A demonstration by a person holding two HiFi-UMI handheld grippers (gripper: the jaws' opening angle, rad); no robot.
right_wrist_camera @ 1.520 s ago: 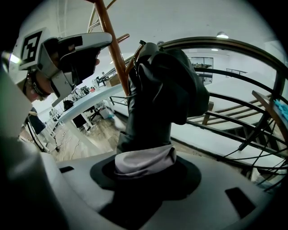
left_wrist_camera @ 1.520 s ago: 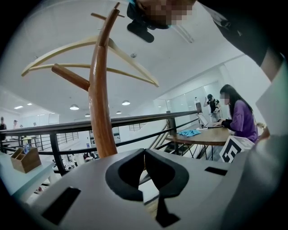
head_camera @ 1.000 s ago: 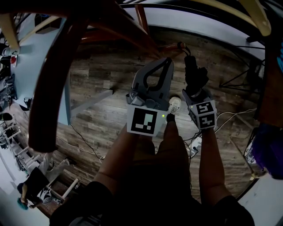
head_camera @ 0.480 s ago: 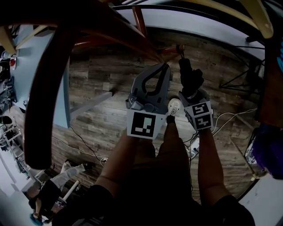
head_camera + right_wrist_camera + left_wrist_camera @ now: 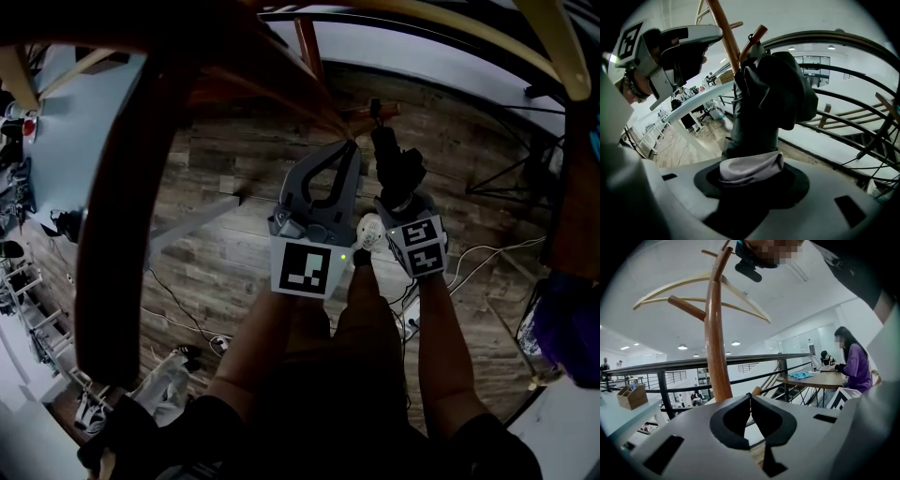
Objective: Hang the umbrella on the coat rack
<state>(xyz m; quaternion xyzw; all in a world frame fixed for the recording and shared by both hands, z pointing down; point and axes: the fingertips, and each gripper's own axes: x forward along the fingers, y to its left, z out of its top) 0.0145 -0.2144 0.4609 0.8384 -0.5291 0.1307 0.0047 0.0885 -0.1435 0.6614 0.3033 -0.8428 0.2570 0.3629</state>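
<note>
The folded dark-grey fabric umbrella (image 5: 764, 103) is clamped in the right tool (image 5: 401, 199), jaws closed on its pale-banded lower end. It stands up and away from the tool, its top just beside a short reddish-brown wooden peg (image 5: 756, 37) of the brown wooden coat rack (image 5: 717, 333).

Step in hand: presenting the umbrella to the peg. No view shows whether the umbrella's top has caught the peg. The next move probably calls for lifting the umbrella's top over the peg tip, settling it there, then opening the right tool.

The left tool (image 5: 750, 401) is empty, jaws together, held just beside the rack's pole.

Clearances: the long curved wooden arms (image 5: 122, 234) of the rack sweep close overhead and to the left. A black metal railing (image 5: 843, 101) runs behind the rack. Open room lies below, over the grey wood-plank floor (image 5: 225, 150).
</note>
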